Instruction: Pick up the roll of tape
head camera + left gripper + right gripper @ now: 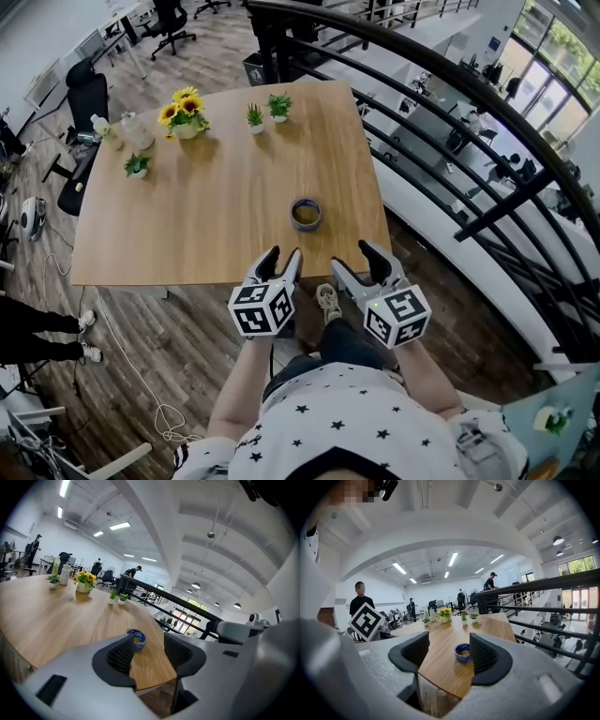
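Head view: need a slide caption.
Left gripper and right gripper, both open, poised at the table edge, facing the roll of tape.

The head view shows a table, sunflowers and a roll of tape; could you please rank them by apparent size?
1. table
2. sunflowers, clearly bigger than the tape even though they stand farther from the camera
3. roll of tape

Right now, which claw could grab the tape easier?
Probably the left claw. Both claws are open and empty, but in the head view its tips sit nearer the roll of tape than those of the right claw, and it points almost straight at it.
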